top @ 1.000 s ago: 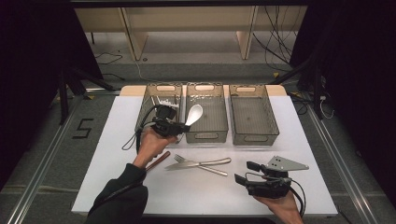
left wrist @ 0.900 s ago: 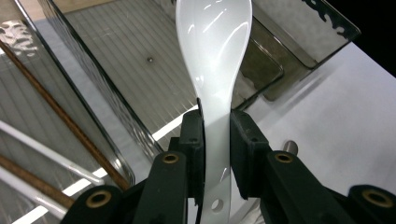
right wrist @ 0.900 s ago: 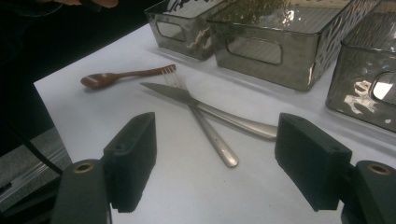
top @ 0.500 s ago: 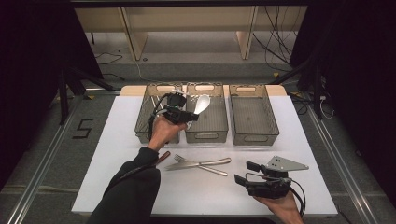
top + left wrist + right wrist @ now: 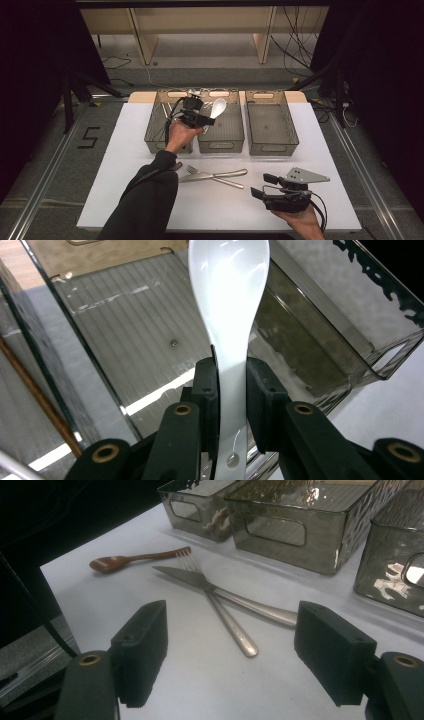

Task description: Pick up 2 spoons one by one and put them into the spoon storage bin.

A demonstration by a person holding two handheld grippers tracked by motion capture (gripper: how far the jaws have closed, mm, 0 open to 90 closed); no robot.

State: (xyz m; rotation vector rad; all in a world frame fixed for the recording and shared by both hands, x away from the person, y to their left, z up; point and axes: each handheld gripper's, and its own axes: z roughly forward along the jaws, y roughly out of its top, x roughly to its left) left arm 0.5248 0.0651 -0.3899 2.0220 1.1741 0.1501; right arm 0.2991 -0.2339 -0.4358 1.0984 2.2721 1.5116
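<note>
My left gripper (image 5: 205, 119) is shut on the handle of a white spoon (image 5: 218, 107), held above the middle grey bin (image 5: 220, 146). In the left gripper view the spoon (image 5: 230, 315) rises from between the black pads (image 5: 207, 390), its bowl over that bin's ribbed floor (image 5: 125, 340). A metal fork and knife (image 5: 215, 175) lie crossed on the white table, with a wooden spoon (image 5: 130, 560) to their left. My right gripper (image 5: 262, 185) rests near the front right edge, open and holding nothing, its jaws facing the fork and knife (image 5: 220, 600).
Three grey bins stand in a row at the back: the left one (image 5: 152, 142) has some utensils in it, and the right one (image 5: 272, 147) looks bare inside. The person's left sleeve (image 5: 145, 200) lies across the table's front left.
The left hand has carried the white spoon to the right and farther away, from beside the left bin to over the middle bin. The right hand has stayed put.
</note>
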